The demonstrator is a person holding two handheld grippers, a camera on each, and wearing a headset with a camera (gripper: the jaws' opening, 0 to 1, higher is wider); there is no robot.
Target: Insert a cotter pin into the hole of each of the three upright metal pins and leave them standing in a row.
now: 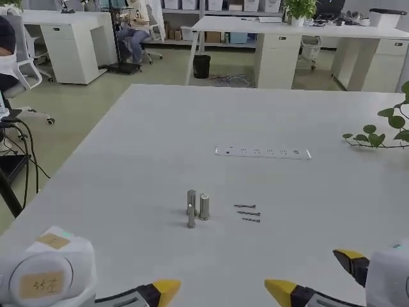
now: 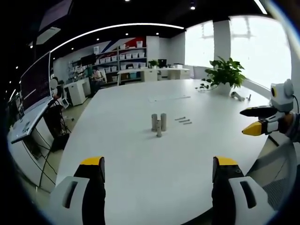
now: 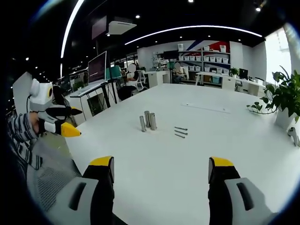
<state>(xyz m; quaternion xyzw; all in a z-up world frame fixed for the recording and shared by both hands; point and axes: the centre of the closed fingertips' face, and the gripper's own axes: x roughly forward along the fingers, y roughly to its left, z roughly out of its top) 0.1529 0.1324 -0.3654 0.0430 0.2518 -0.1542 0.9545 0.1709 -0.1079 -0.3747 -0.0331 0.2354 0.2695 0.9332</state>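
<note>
Standby: jaws wide, nothing gripped

Saw broad white workbench (image 1: pixel 128 192) stretching away from the near edge. Noted leafy potted plant (image 2: pixel 225 72) standing at its far right side.

Found left gripper (image 2: pixel 158 161) released, yellow-tipped jaws spread wide and empty, hovering over the near part of the surface. Found right gripper (image 3: pixel 161 161) equally slack, jaws wide with nothing between them, well apart from its partner.

Spotted white power strip (image 1: pixel 262 152) lying flat beyond the parts, toward the far side.

Counted three metal pins (image 1: pixel 197 208) standing upright mid-bench in a tight cluster, closer to a triangle than a row, well ahead of both tools. Counted three cotter pins (image 1: pixel 247 213) lying flat and roughly parallel just right of that cluster, apart from it, all loose on the surface.
</note>
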